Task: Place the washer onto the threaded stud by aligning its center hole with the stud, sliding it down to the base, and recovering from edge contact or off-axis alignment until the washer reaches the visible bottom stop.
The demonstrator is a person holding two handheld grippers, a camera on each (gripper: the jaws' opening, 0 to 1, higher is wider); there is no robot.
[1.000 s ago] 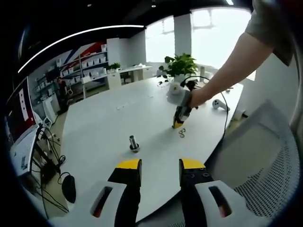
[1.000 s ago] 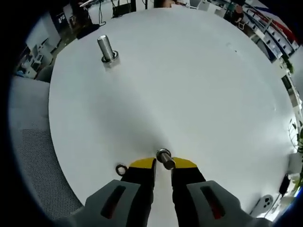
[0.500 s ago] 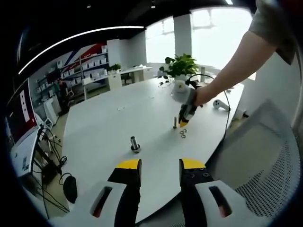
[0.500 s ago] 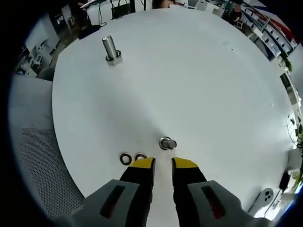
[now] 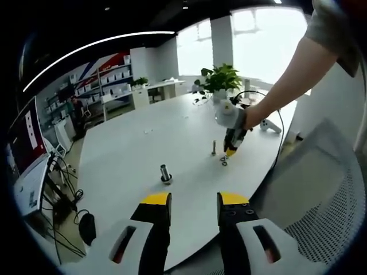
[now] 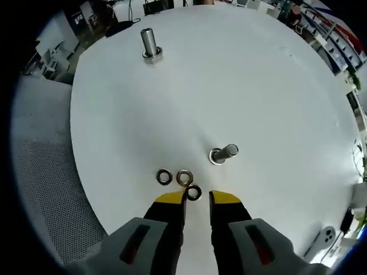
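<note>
Washers [image 6: 183, 177], three small metal rings, lie flat in a loose cluster on the white table [image 6: 275, 86], just beside the near threaded stud [image 6: 222, 153] and on the side of it facing my right gripper [image 6: 196, 197]. One ring lies right at the gap between that gripper's yellow-tipped jaws, which stand a little apart with nothing clamped between them. I judge that I hold the gripper low over the cluster so the jaws can straddle this nearest ring by its rim, leaving its center hole free for the stud. No washer is on the near stud yet. A second stud [image 6: 150, 43] stands well apart from the near stud, toward the far edge of the table. My left gripper [image 5: 192, 199] hangs back off the table edge, well away from the near stud [image 5: 214, 149], its jaws spread and empty; I judge it is parked there to keep clear. In the left gripper view my right gripper [image 5: 231, 151] points down just beside that stud.
</note>
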